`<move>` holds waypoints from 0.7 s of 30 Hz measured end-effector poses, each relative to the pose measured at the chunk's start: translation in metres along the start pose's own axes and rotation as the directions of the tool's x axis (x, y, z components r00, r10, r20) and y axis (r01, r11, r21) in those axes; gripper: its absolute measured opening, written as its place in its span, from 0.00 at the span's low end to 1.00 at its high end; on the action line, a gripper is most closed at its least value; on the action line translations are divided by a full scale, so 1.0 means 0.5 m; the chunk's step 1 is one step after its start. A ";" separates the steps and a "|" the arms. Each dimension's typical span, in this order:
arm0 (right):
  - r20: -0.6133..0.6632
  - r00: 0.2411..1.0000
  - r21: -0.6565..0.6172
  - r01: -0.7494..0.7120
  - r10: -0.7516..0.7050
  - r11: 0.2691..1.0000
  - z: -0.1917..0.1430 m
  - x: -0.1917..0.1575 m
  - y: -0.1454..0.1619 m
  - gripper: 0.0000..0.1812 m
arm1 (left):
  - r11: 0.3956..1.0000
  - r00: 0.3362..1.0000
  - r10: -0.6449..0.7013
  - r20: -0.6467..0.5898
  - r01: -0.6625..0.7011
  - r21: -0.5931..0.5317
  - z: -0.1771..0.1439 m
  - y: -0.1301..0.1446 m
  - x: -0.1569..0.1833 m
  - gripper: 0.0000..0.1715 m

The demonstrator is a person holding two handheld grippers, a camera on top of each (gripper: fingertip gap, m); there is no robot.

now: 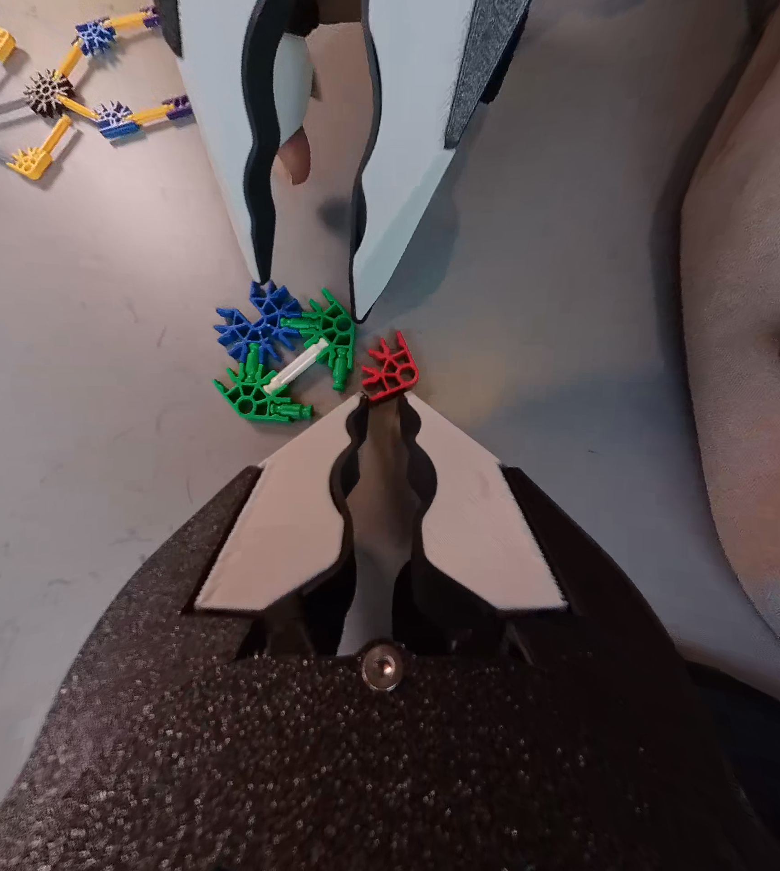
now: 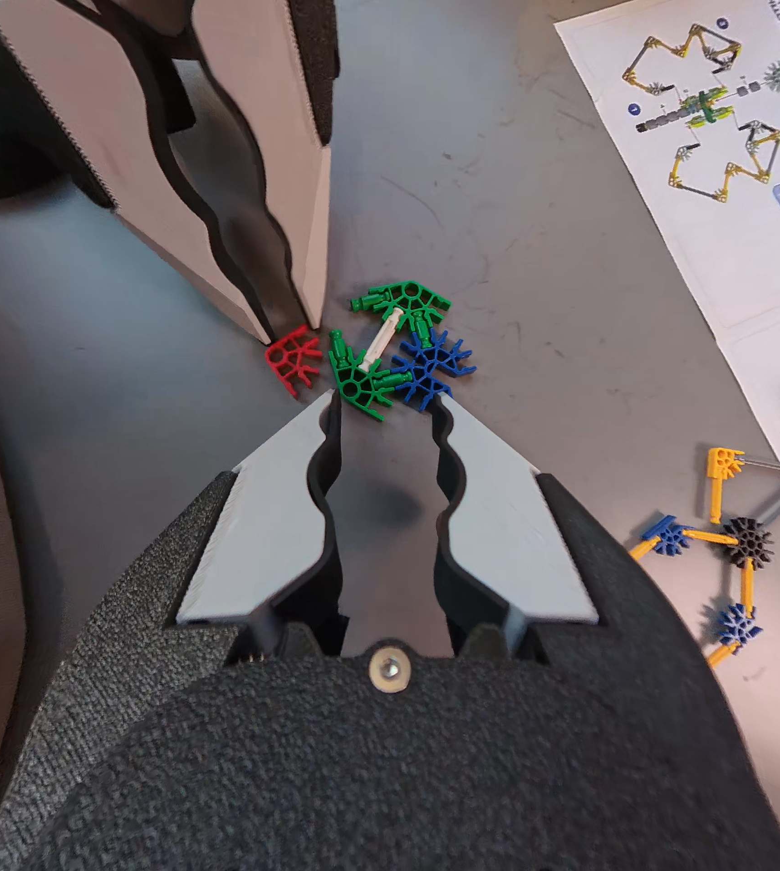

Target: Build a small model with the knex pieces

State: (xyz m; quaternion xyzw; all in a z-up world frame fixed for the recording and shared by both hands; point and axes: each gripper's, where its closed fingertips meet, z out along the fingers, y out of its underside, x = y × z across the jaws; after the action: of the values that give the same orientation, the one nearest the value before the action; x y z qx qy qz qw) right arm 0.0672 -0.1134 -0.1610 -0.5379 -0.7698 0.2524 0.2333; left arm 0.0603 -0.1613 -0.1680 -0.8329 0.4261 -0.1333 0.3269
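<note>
Two sets of jaws: left gripper (image 1: 382, 398) nearly closed at the red connector's (image 1: 390, 370) edge, grip unclear; right gripper (image 2: 385, 398) apart, tips bracketing the green-and-blue cluster (image 2: 425, 367).

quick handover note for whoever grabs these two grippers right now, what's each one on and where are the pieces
Left gripper: nearly shut, tips at the edge of the red connector; a firm grip cannot be confirmed.
Right gripper: open, tips straddling the small cluster of green and blue connectors joined by short green rods and a white rod; not gripping.
Red connector lies loose on the grey table, just beside the cluster, not attached.
A larger yellow, blue and black build sits apart, by the instruction sheet.
</note>
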 end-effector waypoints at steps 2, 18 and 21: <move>0.013 1.000 -0.018 -0.023 0.023 1.000 -0.002 0.006 0.003 0.23 | 0.998 0.999 -0.050 0.021 0.051 -0.032 0.008 -0.006 0.007 0.03; 0.302 0.946 -0.139 0.169 -0.120 0.976 0.017 0.005 0.004 0.34 | 0.971 0.954 -0.238 0.184 0.228 0.073 -0.033 0.028 -0.084 0.14; 0.410 0.878 -0.118 0.321 -0.248 0.940 0.008 0.017 0.016 0.34 | 0.980 0.970 -0.195 0.146 0.189 0.054 -0.017 0.019 -0.069 0.16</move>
State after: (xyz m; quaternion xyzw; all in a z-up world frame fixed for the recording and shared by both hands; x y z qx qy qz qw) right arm 0.0676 -0.1034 -0.1687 -0.3765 -0.8914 0.2451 0.0603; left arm 0.0291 -0.1416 -0.1658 -0.8713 0.3149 -0.1095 0.3600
